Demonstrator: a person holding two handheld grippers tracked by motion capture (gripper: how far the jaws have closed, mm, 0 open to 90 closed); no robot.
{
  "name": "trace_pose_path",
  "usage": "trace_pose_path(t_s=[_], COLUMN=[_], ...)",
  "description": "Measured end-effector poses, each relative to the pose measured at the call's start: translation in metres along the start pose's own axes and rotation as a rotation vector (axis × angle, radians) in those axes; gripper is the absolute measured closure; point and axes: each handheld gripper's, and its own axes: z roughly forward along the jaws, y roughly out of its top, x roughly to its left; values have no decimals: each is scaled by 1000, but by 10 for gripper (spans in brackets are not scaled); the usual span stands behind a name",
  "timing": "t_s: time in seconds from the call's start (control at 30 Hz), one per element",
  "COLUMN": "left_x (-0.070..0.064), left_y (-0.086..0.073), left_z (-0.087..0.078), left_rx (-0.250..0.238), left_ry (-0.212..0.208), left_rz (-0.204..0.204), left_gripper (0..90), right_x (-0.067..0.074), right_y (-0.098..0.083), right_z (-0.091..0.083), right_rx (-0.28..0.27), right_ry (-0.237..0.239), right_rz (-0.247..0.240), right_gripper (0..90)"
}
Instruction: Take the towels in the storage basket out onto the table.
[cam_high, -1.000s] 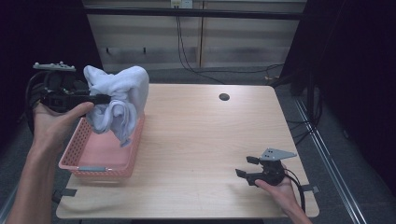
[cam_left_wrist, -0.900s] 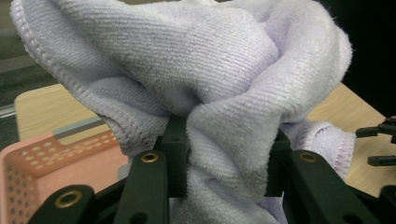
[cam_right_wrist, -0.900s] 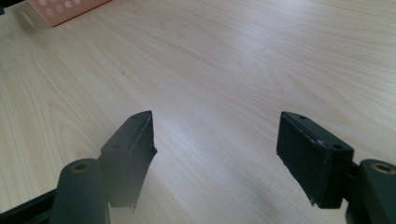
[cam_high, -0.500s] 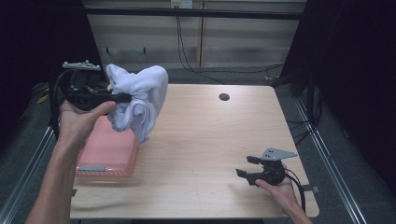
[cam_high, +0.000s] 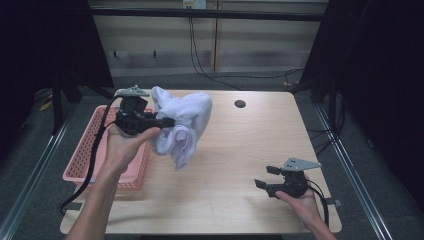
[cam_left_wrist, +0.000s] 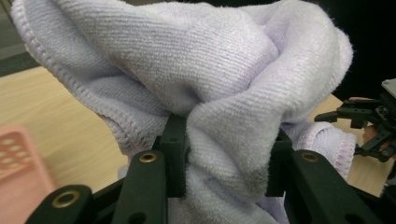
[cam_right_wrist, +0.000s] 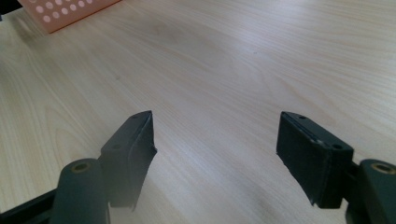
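The left gripper (cam_left_wrist: 225, 161) clamps a bunched fold of soft, ribbed lilac towel (cam_left_wrist: 201, 70) between its fingers, while the right gripper (cam_right_wrist: 215, 156) stands wide open, holding nothing, over the smooth wooden table (cam_right_wrist: 224, 60).

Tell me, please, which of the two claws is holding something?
The left claw, raised beside the pink basket, is clamped on the bunched white towel. The right claw stands open and empty, low over the table.

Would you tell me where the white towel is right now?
In the high view the towel hangs from the left gripper over the table's left half, beside the pink basket.
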Motion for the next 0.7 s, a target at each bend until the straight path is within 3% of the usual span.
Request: trace_pose_path(t_s=[0.3,0.47,0.7], left_x=[-21,-37,-49], left_y=[-27,-45,-81], left_z=[53,85,125], left_rx=[75,138,163], left_ry=[14,-23,-95], left_rz=[42,87,63], left_gripper=[607,598,566], right_x=[-3,-2,6], right_y=[2,7,16], right_z=[-3,-2,0], right_rx=[-21,-34,-55], right_ry=[-5,-3,9], right_rz=[6,10,-10], right_gripper=[274,286,286])
